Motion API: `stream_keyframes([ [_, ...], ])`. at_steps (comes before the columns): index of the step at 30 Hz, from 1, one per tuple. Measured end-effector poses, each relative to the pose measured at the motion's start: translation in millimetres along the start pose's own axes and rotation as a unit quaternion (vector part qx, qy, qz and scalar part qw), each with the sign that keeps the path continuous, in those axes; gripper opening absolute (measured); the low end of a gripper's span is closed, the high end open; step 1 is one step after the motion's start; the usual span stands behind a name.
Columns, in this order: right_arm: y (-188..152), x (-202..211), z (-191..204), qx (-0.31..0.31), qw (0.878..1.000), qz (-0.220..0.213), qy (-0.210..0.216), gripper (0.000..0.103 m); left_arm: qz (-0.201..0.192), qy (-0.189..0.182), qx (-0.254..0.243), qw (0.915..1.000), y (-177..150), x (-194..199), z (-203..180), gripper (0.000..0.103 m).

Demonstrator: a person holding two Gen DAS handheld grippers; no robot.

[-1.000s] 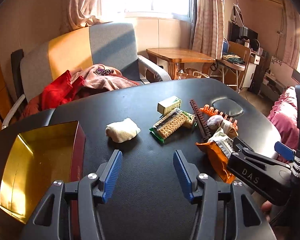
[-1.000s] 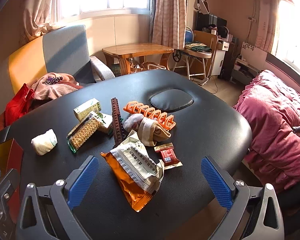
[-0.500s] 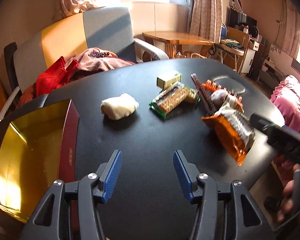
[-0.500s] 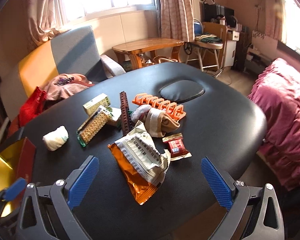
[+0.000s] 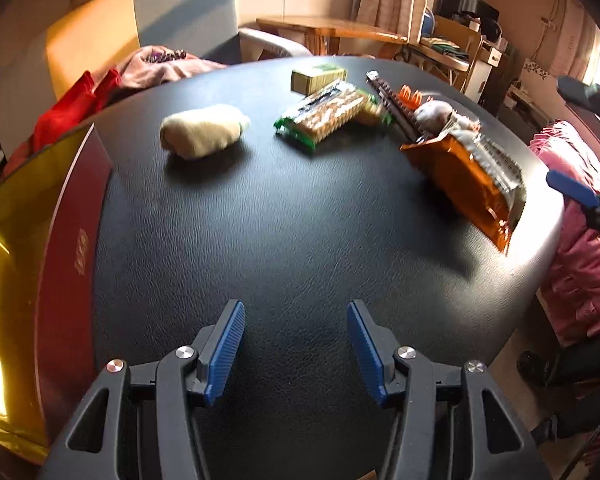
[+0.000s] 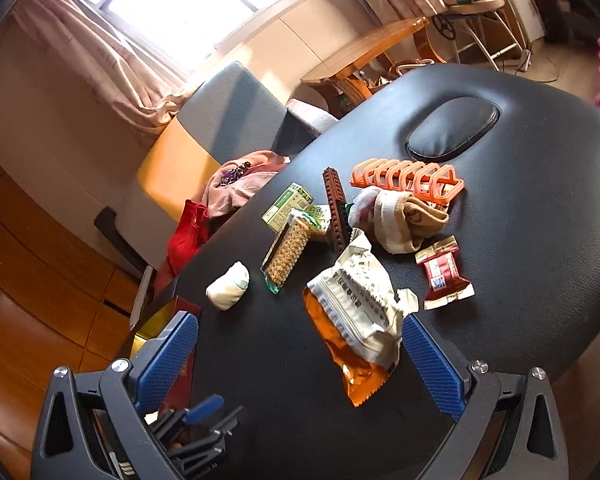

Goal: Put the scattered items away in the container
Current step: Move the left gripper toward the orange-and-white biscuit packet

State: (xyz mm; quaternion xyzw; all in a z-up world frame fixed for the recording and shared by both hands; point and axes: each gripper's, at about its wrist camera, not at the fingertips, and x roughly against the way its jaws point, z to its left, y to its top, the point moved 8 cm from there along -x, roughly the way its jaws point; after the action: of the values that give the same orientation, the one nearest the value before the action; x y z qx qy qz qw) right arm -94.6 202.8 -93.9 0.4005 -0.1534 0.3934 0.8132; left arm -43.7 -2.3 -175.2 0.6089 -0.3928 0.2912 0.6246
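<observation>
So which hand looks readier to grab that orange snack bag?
Probably the right: its open tool already frames the orange snack bag. The left tool, also open, faces bare table.

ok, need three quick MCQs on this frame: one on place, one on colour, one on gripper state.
1. Where is the red-and-gold open box?
A. at the table's left edge
B. beside the orange rack
C. on the chair

2. What colour is the ribbed plastic rack?
A. green
B. orange
C. white

3. How does the right gripper stand?
A. shut on the snack bag
B. shut, holding nothing
C. open

Key: A, the box lies far left in the left wrist view; B, the rack is orange by the oval black pad; C, its blue pads stand wide apart around the orange-and-white snack bag.
</observation>
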Motion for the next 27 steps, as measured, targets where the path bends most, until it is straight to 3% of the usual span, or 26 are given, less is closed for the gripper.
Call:
stream_keyframes([
  [8, 7, -38, -18, -0.017, 0.998, 0.046, -0.045, 0.103, 0.003, -0.044, 0.026, 0.9987, 0, -2, 6, 0.058],
  [10, 1, -45, -10, -0.016, 0.998, 0.062, -0.015, 0.103, -0.001, -0.063, 0.050, 0.9968, 1, -2, 10, 0.058],
  [12, -6, -48, 5, -0.033, 0.994, 0.085, 0.056, 0.103, -0.006, -0.082, 0.069, 0.9942, 2, -2, 14, 0.058],
  [15, -7, -43, 9, -0.035, 0.993, 0.085, 0.074, 0.103, -0.006, -0.080, 0.066, 0.9946, 5, 0, 12, 0.058],
  [20, -1, -23, -15, -0.021, 0.998, 0.063, 0.021, 0.103, -0.005, -0.077, 0.061, 0.9951, 11, 4, 8, 0.057],
  [27, -1, 8, -68, -0.027, 0.997, 0.026, -0.063, 0.103, -0.042, -0.131, 0.026, 0.9902, 60, 24, -32, 0.058],
])
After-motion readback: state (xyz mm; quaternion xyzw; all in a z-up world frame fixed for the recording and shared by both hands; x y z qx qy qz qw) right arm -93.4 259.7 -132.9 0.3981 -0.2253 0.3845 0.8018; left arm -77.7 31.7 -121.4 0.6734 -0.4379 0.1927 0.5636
